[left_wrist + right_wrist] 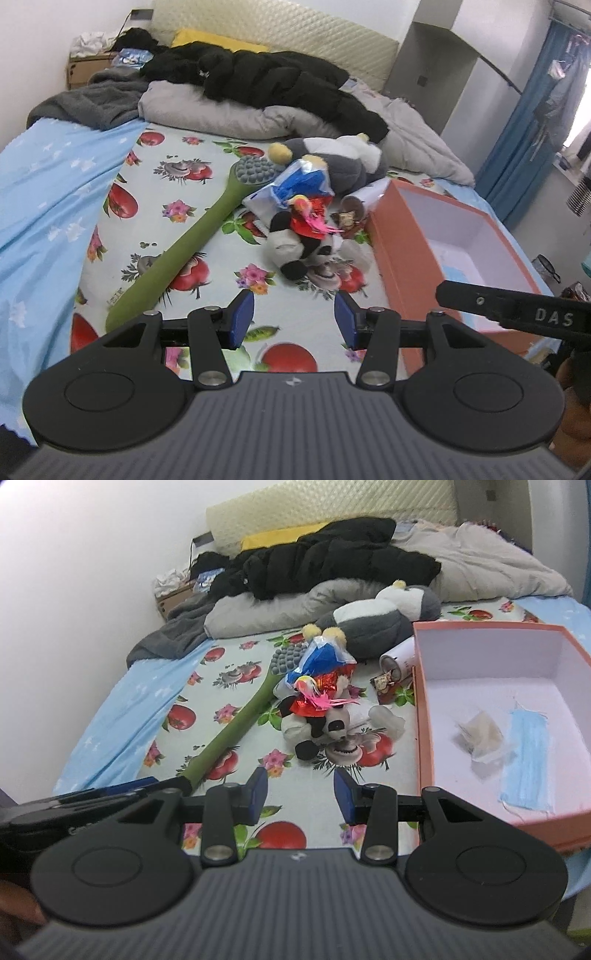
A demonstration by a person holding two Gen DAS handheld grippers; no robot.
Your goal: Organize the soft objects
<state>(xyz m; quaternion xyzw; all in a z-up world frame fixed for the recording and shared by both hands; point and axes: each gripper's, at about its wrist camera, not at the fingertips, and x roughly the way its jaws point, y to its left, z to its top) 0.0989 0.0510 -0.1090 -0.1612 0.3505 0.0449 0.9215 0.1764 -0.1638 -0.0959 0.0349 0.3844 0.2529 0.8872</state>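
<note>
A black-and-white panda plush point(295, 247) point(317, 727) in a red outfit lies in the middle of the fruit-print bed sheet point(207, 206). A larger grey-and-white plush point(343, 158) point(376, 620) lies behind it, with a blue-and-white packet point(295, 184) point(321, 657) between them. An orange open box point(402, 258) point(419, 709) stands at the right and holds a blue face mask point(526, 757) and a crumpled tissue point(480, 734). My left gripper point(294, 317) and right gripper point(300, 794) are both open and empty, hovering short of the panda.
A long green massage stick point(184, 247) point(236, 727) lies diagonally left of the toys. A small cup point(393, 664) and a snack wrapper point(386, 686) lie by the box. A black jacket point(266, 77), grey blankets and a yellow pillow fill the far end. A blue sheet point(40, 206) covers the left edge.
</note>
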